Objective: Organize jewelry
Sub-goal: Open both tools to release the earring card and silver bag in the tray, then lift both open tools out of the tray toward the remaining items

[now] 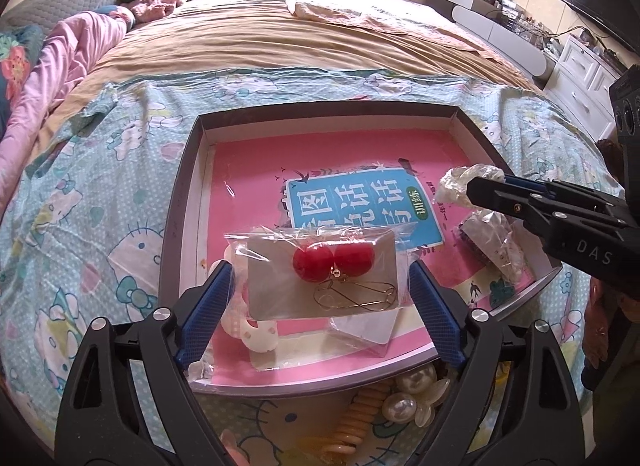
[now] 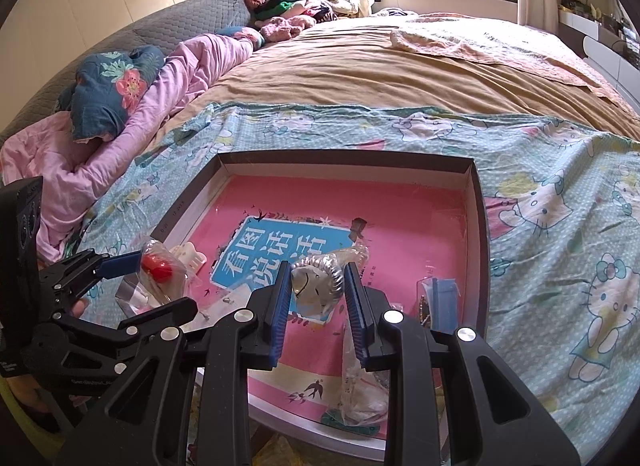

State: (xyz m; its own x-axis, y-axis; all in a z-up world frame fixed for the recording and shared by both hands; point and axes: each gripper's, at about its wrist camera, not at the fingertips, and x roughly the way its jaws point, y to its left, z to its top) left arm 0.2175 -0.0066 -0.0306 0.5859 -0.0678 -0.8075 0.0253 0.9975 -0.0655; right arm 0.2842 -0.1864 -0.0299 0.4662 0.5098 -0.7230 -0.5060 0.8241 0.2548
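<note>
Left hand-held gripper (image 1: 322,278) level at lower centre, clamped on red earring packet (image 1: 322,266). Right hand-held gripper (image 2: 318,290) angled down over tray (image 2: 478,201), gripping crinkled silver bag (image 2: 318,280).

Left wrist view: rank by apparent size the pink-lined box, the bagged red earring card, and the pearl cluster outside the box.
1. pink-lined box
2. bagged red earring card, though enlarged by nearness to the camera
3. pearl cluster, partly hidden

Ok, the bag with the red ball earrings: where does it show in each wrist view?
Left wrist: red earring bag sits at lower centre, between the fingers of the left hand-held gripper, above the tray.
Right wrist: red earring bag is at mid-left, at the left hand-held gripper's fingertips.
Shared landmark: the blue label on the pink tray floor.
</note>
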